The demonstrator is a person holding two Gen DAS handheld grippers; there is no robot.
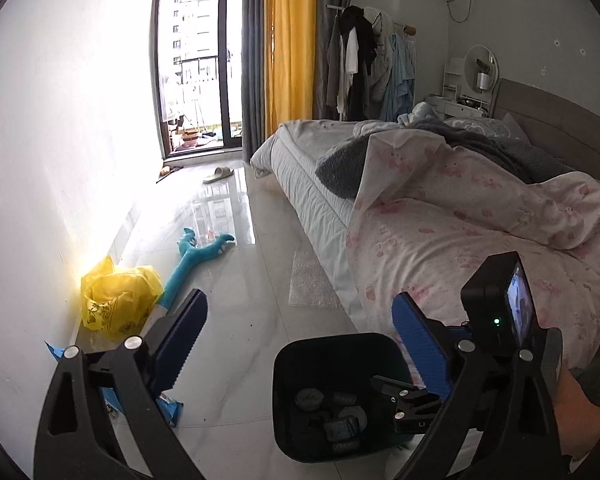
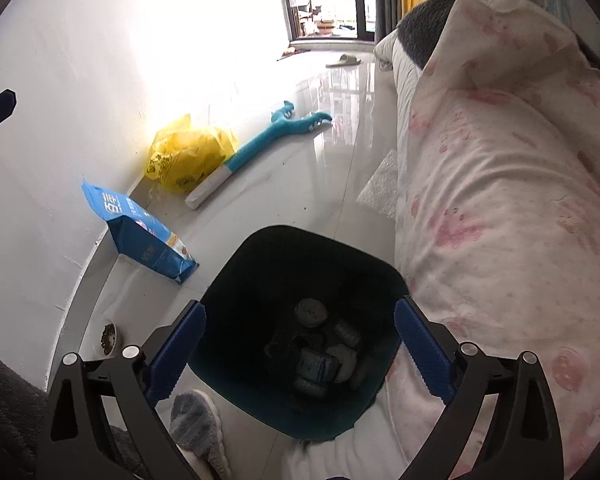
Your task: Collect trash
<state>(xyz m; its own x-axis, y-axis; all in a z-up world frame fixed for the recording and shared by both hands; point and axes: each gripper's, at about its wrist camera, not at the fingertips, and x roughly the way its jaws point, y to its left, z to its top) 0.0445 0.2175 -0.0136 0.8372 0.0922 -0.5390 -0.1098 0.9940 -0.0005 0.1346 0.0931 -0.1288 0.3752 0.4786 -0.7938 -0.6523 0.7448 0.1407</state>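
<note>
Right wrist view alone showed a blue bag [image 2: 140, 232]; both tools, left tool [image 1: 300, 340] and right tool [image 2: 300, 344], hung spread, empty, above the bin [image 2: 236, 280].

1. The left gripper [image 1: 300, 334] is held level and pointed forward, its two blue-padded fingers [image 1: 180, 340] spread wide apart with nothing between them.
2. The right gripper [image 2: 300, 344] is angled steeply downward, its ridged blue fingers [image 2: 424, 350] likewise parted wide and gripping nothing.
3. In the left wrist view the right gripper [image 1: 404, 402] sits close by at near right, its black frame and mounted camera in sight, with the person's right hand [image 1: 576, 412] wrapped around its handle at the frame's edge.
</note>
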